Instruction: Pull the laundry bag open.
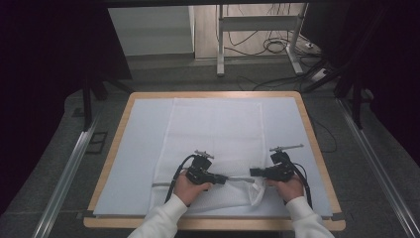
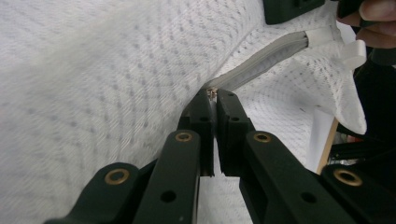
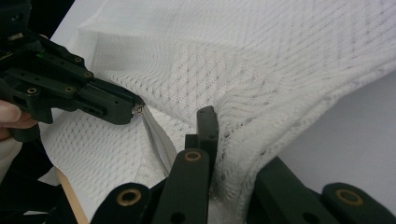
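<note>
My left claw (image 1: 224, 179) is pinched shut on the little zipper pull (image 2: 212, 92) of the white mesh laundry bag (image 1: 213, 134) lying on the bench (image 1: 317, 144). The zipper (image 1: 240, 178) runs sideways toward my right claw (image 1: 253, 172), which is clamped tight on the bag's corner.

Dim even light, dark surroundings, soft focus, near mesh blurred in gripper views

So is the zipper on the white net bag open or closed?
Partly open, it seems. The zipper on the mesh bag looks closed between the tools, and the left tool pinches its small metal pull, but the mesh gapes nearby.
</note>
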